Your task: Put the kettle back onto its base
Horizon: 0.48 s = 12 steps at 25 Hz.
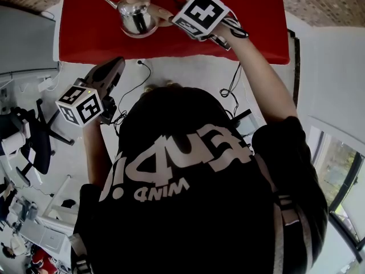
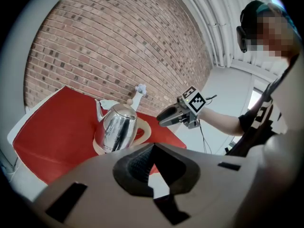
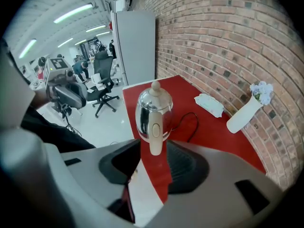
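A shiny steel kettle (image 1: 136,13) (image 2: 116,127) (image 3: 153,110) stands upright on its round beige base (image 2: 144,132) on the red table (image 1: 256,33). My right gripper (image 1: 171,19) (image 3: 154,148) (image 2: 161,120) is open at the kettle's near side. The cream handle (image 3: 156,134) hangs between its jaws with a gap on each side. My left gripper (image 1: 118,63) (image 2: 153,146) is held back off the table's front edge, pointing at the kettle. It is shut and holds nothing.
A white vase with flowers (image 3: 244,110) and a folded white cloth (image 3: 209,104) lie by the brick wall. A black cable (image 3: 185,120) runs behind the kettle. Office chairs (image 3: 102,87) and a grey cabinet (image 3: 135,46) stand beyond the table.
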Each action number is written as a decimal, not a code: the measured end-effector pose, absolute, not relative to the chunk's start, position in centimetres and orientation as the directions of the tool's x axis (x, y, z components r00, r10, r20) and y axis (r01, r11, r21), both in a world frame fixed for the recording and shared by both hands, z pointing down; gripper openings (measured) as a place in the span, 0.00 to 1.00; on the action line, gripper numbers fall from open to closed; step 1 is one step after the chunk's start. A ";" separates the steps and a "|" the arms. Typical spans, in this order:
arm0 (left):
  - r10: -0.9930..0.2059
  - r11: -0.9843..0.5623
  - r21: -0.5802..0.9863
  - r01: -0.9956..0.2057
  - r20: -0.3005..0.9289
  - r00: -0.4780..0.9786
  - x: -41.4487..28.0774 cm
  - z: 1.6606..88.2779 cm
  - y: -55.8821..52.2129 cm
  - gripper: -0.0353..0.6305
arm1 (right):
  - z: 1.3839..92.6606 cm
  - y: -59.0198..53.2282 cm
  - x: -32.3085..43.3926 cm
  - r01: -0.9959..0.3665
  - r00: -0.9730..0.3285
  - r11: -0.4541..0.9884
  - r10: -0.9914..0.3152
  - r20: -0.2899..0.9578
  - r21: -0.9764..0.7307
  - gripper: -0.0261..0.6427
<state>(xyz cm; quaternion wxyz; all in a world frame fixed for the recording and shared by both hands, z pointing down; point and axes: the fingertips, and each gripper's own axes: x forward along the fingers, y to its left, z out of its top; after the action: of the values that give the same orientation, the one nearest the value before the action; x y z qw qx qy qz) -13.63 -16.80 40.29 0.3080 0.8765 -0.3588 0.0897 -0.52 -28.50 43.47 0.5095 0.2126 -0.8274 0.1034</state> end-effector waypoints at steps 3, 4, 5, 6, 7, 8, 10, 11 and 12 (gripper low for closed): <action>-0.569 -0.560 0.475 -0.679 0.375 0.732 -13.3 40.0 -16.7 0.07 | 41.1 -27.4 -0.7 -0.472 -0.468 0.881 -0.275 0.840 0.026 0.29; -0.568 -0.562 0.476 -0.677 0.373 0.734 -13.3 39.9 -16.8 0.07 | 40.1 -27.1 -0.9 -0.474 -0.498 0.880 -0.289 0.817 0.022 0.29; -0.567 -0.563 0.477 -0.675 0.371 0.735 -13.3 39.7 -16.8 0.07 | 39.2 -26.8 -1.1 -0.475 -0.525 0.880 -0.304 0.795 0.023 0.29; -0.566 -0.565 0.478 -0.673 0.368 0.737 -13.3 39.6 -16.8 0.07 | 38.3 -26.4 -1.1 -0.477 -0.545 0.878 -0.320 0.775 0.027 0.28; -0.566 -0.566 0.478 -0.671 0.366 0.739 -13.2 39.5 -16.8 0.07 | 37.4 -26.1 -1.0 -0.479 -0.563 0.877 -0.337 0.754 0.035 0.26; -0.566 -0.568 0.478 -0.670 0.364 0.740 -12.9 39.4 -16.8 0.07 | 36.6 -25.6 -0.8 -0.481 -0.581 0.875 -0.356 0.732 0.043 0.24; -0.565 -0.572 0.473 -0.670 0.364 0.740 -12.1 39.3 -16.6 0.07 | 35.0 -24.7 -0.1 -0.490 -0.620 0.870 -0.391 0.680 0.054 0.18; -0.565 -0.573 0.470 -0.671 0.366 0.739 -11.7 39.2 -16.5 0.07 | 34.2 -24.2 0.2 -0.497 -0.640 0.866 -0.408 0.651 0.053 0.15; -0.565 -0.572 0.468 -0.674 0.370 0.737 -11.4 39.0 -16.4 0.07 | 33.6 -23.9 0.4 -0.505 -0.658 0.861 -0.423 0.623 0.051 0.14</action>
<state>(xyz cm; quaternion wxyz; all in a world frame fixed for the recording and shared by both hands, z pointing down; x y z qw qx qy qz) -11.40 -16.41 39.04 0.3009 0.8821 -0.3512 0.0900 0.43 -23.86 33.56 0.3253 0.2555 -0.9083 0.0633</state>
